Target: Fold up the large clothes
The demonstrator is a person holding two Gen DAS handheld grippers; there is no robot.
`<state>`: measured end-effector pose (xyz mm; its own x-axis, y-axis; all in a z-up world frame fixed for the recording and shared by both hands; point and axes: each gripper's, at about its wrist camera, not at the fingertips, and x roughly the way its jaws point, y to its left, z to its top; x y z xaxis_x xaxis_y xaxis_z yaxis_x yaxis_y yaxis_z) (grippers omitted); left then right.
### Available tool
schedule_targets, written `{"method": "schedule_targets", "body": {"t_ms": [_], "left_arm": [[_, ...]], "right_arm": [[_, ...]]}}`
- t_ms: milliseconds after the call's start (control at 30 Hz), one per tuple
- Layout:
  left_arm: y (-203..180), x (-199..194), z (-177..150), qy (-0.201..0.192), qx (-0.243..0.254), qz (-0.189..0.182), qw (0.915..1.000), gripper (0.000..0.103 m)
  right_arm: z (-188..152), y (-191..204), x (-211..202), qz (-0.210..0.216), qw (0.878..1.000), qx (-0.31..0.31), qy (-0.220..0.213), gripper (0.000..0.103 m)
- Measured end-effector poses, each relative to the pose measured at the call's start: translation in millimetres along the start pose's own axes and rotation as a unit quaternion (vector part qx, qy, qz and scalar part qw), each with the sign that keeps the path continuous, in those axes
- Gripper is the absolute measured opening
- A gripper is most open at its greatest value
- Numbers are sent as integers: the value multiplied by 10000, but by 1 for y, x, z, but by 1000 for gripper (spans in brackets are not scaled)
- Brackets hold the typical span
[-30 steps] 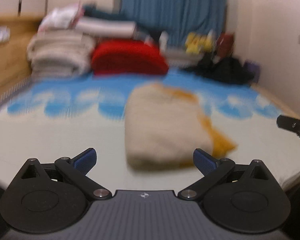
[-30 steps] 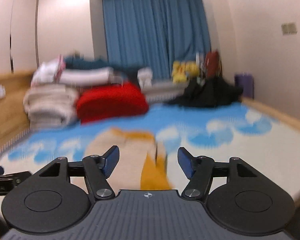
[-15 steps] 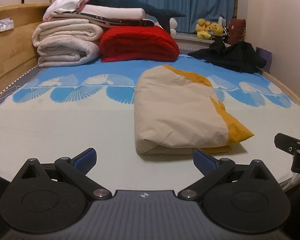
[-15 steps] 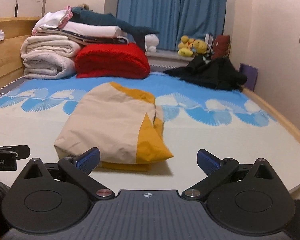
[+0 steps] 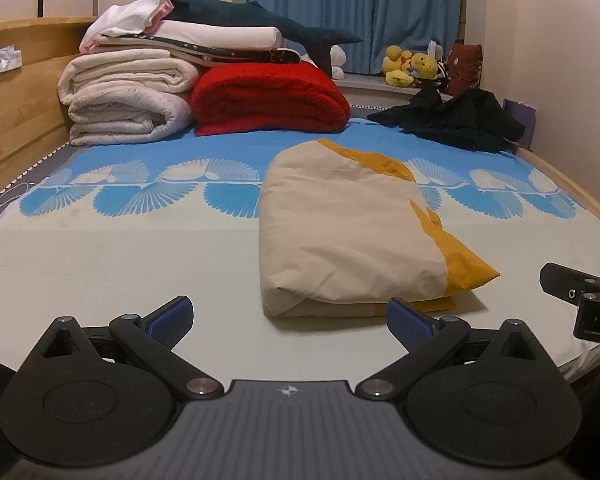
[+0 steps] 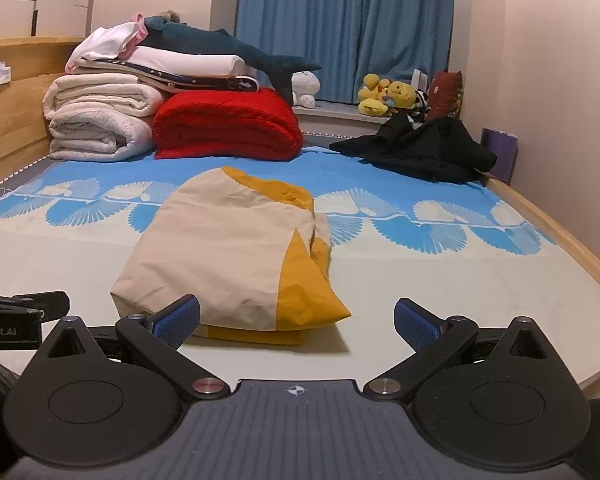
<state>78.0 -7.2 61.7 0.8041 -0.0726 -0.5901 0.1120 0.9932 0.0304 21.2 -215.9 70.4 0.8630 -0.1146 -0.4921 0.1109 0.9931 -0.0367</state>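
We see a folded cream and yellow garment (image 5: pixel 352 236) lying on the bed (image 5: pixel 140 272). Left gripper (image 5: pixel 290 314) and right gripper (image 6: pixel 296 318) fingers spread apart, holding nothing.

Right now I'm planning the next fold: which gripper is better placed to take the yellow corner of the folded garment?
Probably right: the yellow corner lies between the right gripper's open jaws, but beyond the left gripper's right finger.

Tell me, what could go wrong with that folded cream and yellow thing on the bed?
1. The folded cream-and-yellow garment has loose yellow layers poking out at its near right corner; nudging it might undo the fold.
2. Both the left gripper and the right gripper are open and empty beside it, so a careless reach could snag the bedsheet instead.
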Motion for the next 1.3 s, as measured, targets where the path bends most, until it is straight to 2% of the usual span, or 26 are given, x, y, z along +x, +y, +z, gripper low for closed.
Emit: {"method": "schedule_targets", "body": {"t_ms": [167, 1300], "left_arm": [[2, 3, -1, 85, -62, 12, 9999, 103], [3, 5, -2, 32, 47, -62, 10000, 103]], "right_arm": [[0, -2, 1, -30, 10000, 84, 37, 102], [1, -1, 2, -4, 10000, 69, 15, 102]]}}
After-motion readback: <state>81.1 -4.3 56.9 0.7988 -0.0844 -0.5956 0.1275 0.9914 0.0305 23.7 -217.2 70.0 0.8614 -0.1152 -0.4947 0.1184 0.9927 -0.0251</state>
